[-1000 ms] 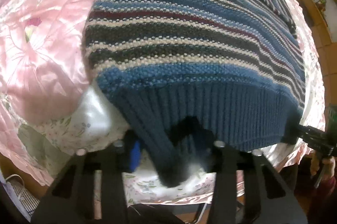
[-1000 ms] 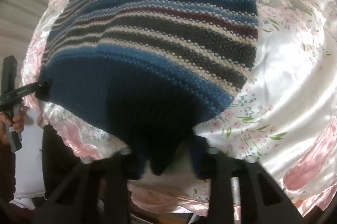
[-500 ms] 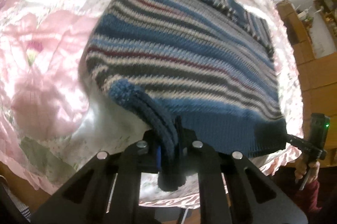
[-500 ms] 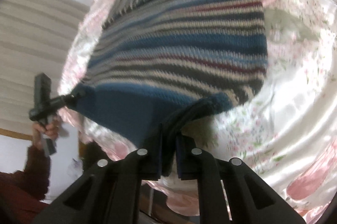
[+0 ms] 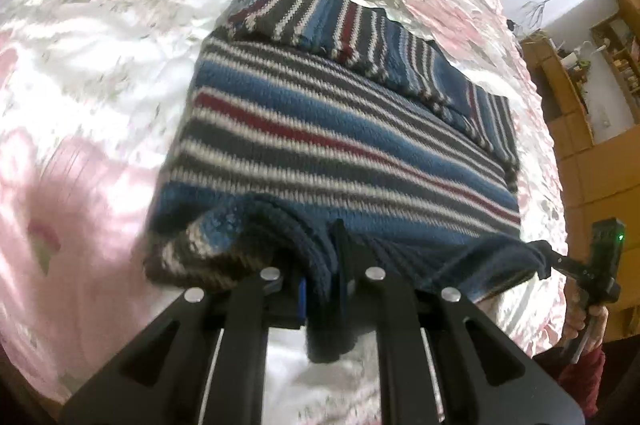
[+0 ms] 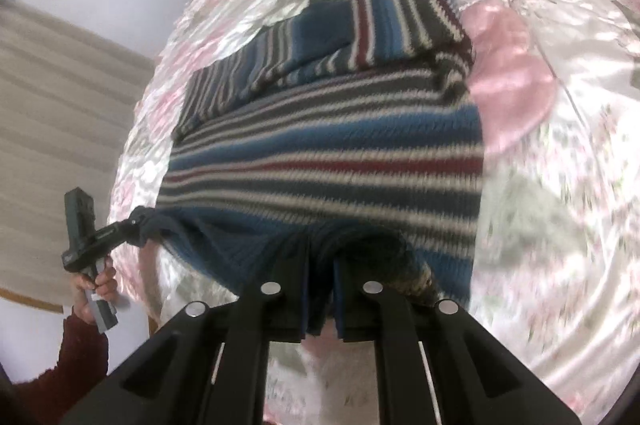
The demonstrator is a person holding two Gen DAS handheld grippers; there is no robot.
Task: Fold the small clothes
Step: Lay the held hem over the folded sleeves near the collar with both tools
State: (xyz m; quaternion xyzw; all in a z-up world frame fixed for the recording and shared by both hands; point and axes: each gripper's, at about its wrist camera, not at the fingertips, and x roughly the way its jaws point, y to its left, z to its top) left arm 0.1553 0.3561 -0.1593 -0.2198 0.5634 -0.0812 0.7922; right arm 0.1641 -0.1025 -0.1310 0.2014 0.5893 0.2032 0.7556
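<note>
Satin bedspread (image 5: pixel 100 73) under sweater (image 5: pixel 328 129); left gripper (image 5: pixel 322 289) and right gripper (image 6: pixel 322 289) clamped on hem corners, lifted taut, probably to fold hem toward collar.

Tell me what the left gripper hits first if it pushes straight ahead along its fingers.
The left gripper is already shut on the striped sweater's blue ribbed hem. Straight ahead it would likely plough into the sweater's lifted body, then the folded sleeve; depth is unclear.

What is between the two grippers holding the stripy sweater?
Only the dark blue ribbed hem of the striped knit sweater, stretched from left gripper to right gripper, in the left wrist view.
</note>
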